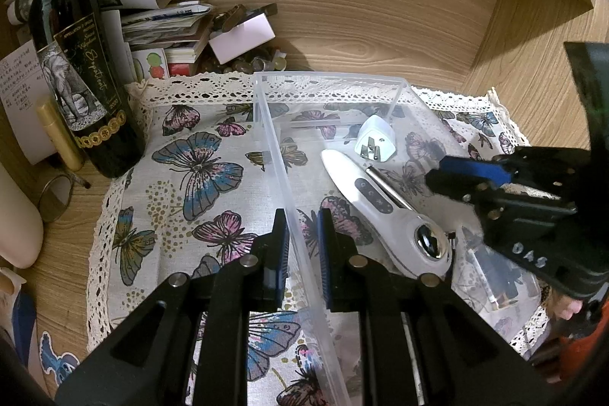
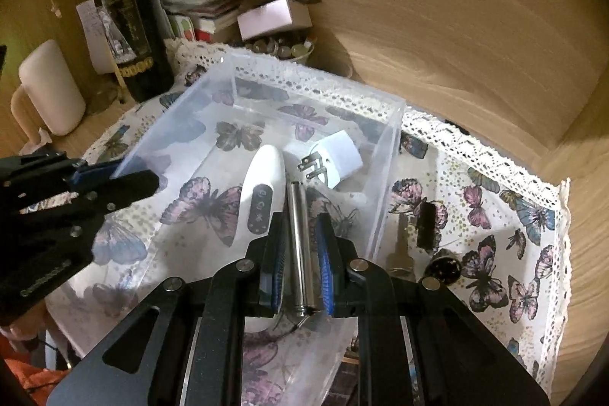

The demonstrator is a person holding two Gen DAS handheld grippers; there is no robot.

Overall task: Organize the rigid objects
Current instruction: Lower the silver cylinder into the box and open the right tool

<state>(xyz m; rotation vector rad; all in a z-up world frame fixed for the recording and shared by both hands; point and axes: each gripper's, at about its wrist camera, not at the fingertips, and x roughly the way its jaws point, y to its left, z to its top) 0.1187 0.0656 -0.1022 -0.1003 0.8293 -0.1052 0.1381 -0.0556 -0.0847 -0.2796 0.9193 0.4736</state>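
Clear plastic first: the left gripper (image 1: 302,246) pinches the near left wall of the see-through box (image 1: 266,124), one pad outside and one inside, steadying it on the butterfly cloth (image 1: 182,147). The right gripper (image 2: 300,253) has its fingers pressed in on a slim metal rod (image 2: 298,234), held low over the near end of the box, its tip pointing toward the far wall. Just beside the rod lies the white handheld device (image 2: 262,177) with its dark button strip, already on the box floor. Farther in, by the far right corner, rests the white plug adapter (image 2: 338,158), prongs facing near. Outside the box's right wall, on the cloth, a dark clip-like piece (image 2: 425,225) and a small round dark thing (image 2: 443,267) wait. So the step in hand looks like placing the rod. The next move calls for lowering it flat beside the device, then releasing without nudging the wall. At the cloth's far left corner stands the wine bottle (image 1: 76,63).
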